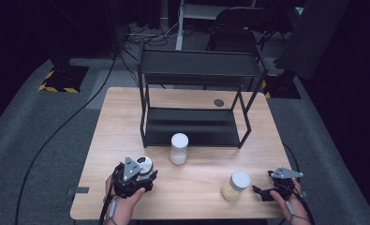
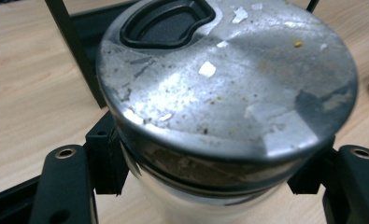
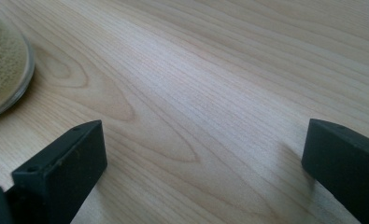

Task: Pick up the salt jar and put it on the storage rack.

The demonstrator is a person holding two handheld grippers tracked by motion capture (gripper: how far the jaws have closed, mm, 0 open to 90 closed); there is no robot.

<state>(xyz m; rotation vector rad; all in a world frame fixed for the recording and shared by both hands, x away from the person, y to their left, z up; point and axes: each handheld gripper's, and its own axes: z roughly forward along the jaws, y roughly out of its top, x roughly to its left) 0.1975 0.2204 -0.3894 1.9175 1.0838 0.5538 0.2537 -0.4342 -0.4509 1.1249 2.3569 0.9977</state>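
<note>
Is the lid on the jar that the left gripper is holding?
On: the lid caps the jar in the left gripper.

Jar [image 2: 219,116] — body cut off below; yellow jar [image 3: 0,60] — just an edge.

The left gripper [image 1: 136,174] is a black block topped by a grey three-cornered plate, with a cable trailing back from it along the bare forearm. In the left gripper view its two black arms each carry a brass-ringed screw hole near the top, with squared black pads inboard of them. The right gripper [image 1: 268,191] is likewise black with a grey three-cornered plate and a dark cable behind it; its jaws are flat, matte, square-edged blocks.
</note>
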